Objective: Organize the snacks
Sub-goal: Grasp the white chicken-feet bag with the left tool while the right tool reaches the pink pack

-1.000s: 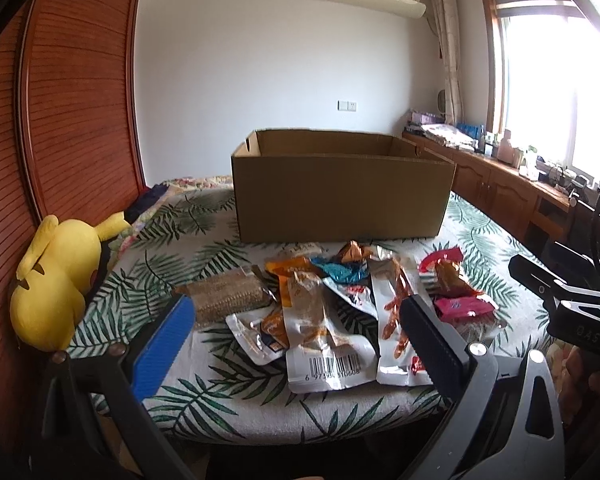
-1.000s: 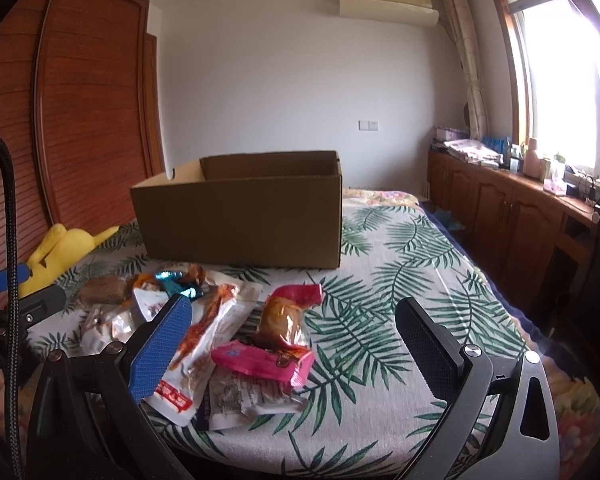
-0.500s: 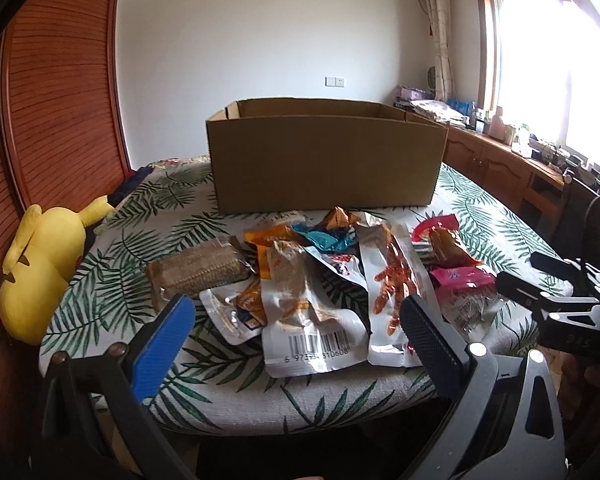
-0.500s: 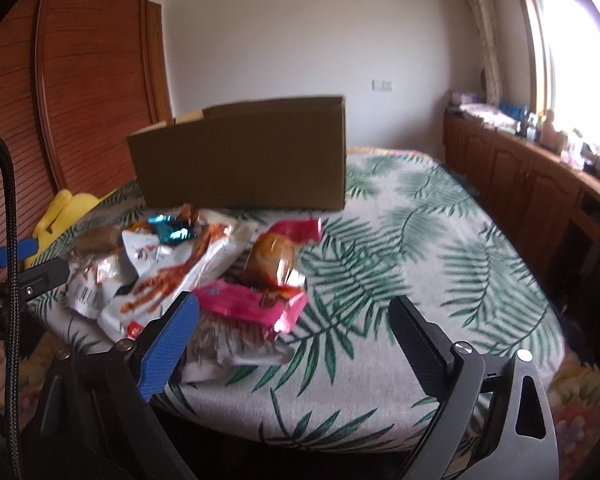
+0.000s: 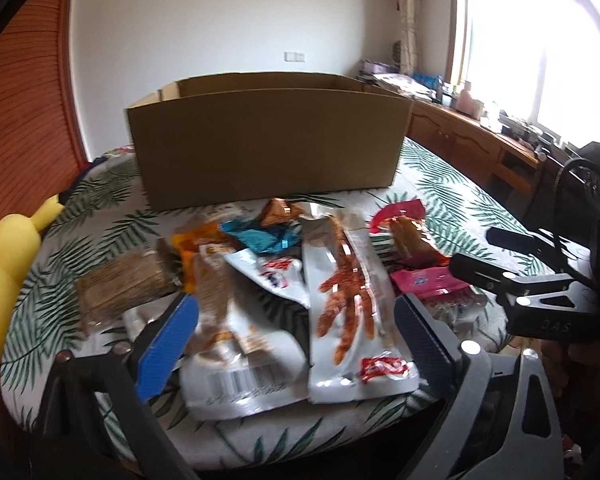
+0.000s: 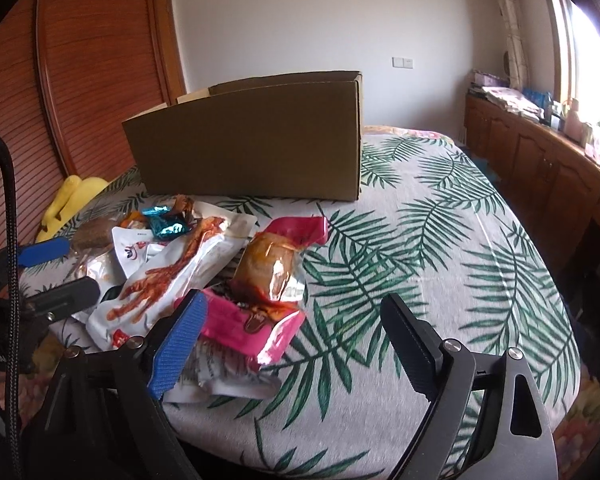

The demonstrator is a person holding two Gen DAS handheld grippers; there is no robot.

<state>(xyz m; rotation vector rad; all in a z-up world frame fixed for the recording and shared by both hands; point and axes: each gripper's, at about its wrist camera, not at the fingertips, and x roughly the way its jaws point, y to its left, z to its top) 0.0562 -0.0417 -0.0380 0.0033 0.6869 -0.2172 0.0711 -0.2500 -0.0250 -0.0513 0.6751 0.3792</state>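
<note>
A bed (image 6: 440, 240) with a palm-leaf cover (image 5: 100, 248) serves as the work surface. Behind it are a white wall, a slatted wooden panel (image 6: 100, 80) on the left, and on the right a bright window (image 5: 540, 40) above low wooden cabinets (image 6: 540, 168). A yellow plush (image 5: 4, 264) lies at the bed's left edge.

An open cardboard box (image 5: 268, 144) stands upright on the cover. Just in front of it lies a loose heap of snacks (image 5: 284, 280), overlapping one another: a brown block (image 5: 124, 284), a teal packet (image 5: 264, 236), a clear pack with a barcode (image 5: 236, 356), a long chicken-feet pack (image 5: 348, 304), a pink packet (image 6: 252, 328) and a brown pouch with a pink top (image 6: 276, 260).

The left gripper (image 5: 296, 332) hangs low over the near side of the heap, its fingers (image 5: 164, 348) wide apart, framing the barcode pack and the chicken-feet pack and gripping nothing; whether they touch the packs is unclear.

The right gripper (image 6: 296, 340) hangs at the heap's right end, fingers (image 6: 176, 344) equally spread, with its blue pad beside the pink packet and its black pad over bare cover. It holds nothing.
</note>
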